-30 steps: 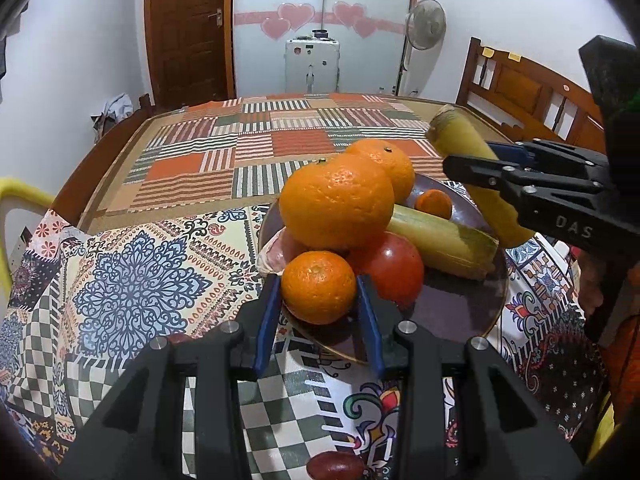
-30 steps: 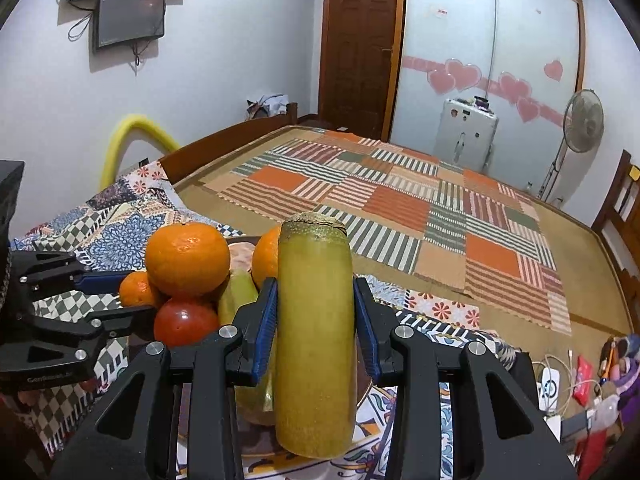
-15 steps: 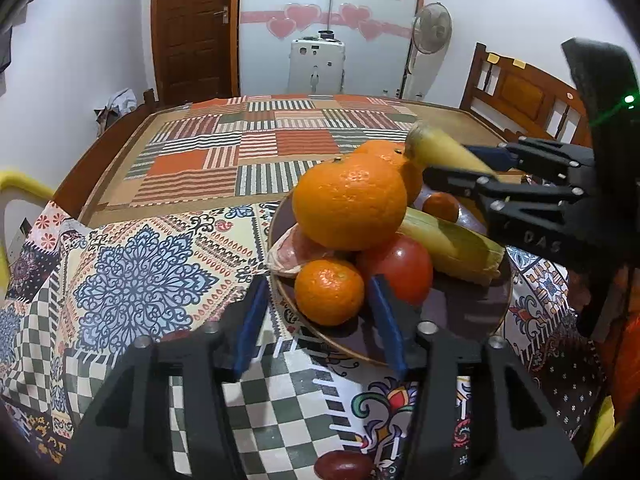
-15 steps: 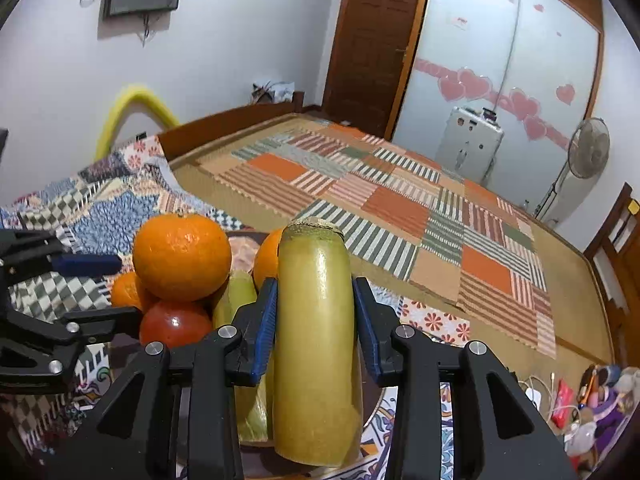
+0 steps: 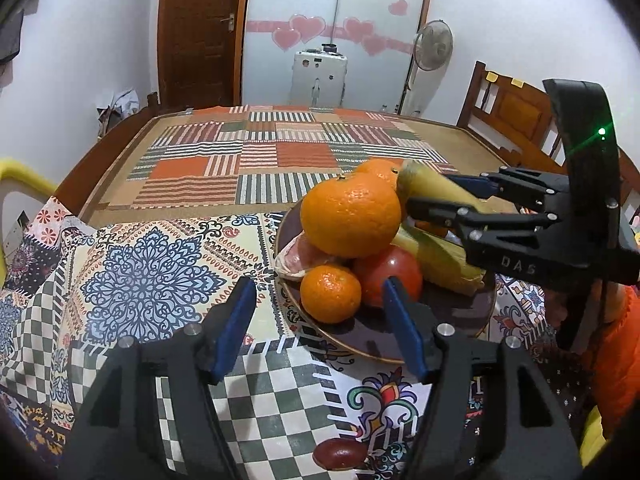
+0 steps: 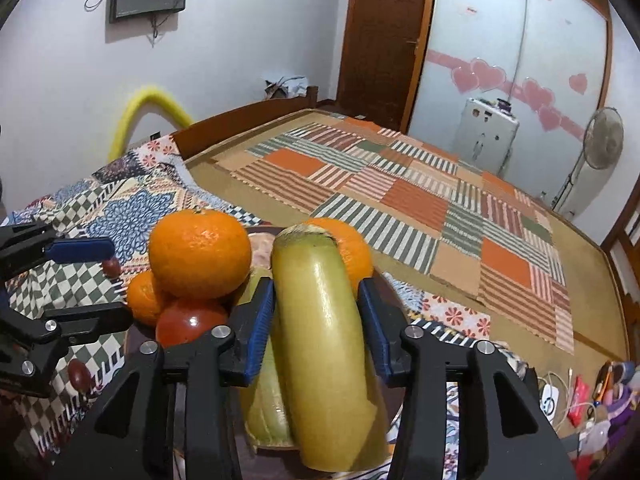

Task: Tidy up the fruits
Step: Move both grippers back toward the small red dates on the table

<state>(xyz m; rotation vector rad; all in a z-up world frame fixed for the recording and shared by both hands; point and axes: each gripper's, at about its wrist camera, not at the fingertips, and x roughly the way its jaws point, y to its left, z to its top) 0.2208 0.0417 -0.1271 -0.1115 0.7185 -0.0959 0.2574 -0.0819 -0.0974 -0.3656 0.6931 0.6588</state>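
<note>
1. Both claws have just been opening: the left gripper (image 5: 320, 320) had its blue pads pressed on the small orange (image 5: 330, 293) a second ago and now stands with them clear of the fruit on either side, while the right gripper (image 6: 316, 316) has loosened on the yellow-green stalk (image 6: 324, 344), with a gap showing at its right pad.
2. From the left claw, the small orange sits straight ahead, just beyond and between the tips, resting in the dark plate (image 5: 360, 340) against the red fruit (image 5: 394, 276). Neither pad touches it, so it looks set down.
3. From the right claw, the stalk lies dead ahead along the fingers, its long axis running away from the claw and its cut end leaning on the far orange (image 6: 352, 252). It sits between the jaws; the left pad is very close, and I cannot tell whether it touches.
4. Above and left of that claw, the big orange (image 6: 199, 254) perches on top of the pile, so pulling straight back looks safest for both hands.
5. A small dark red fruit (image 5: 340, 453) lies on the patterned cloth (image 5: 152, 280) below the left claw, off the plate; the left hand is nearer to it.
6. Only one piece of writing is readable: "DAS" moulded on the right gripper's body, seen from the left camera.
</note>
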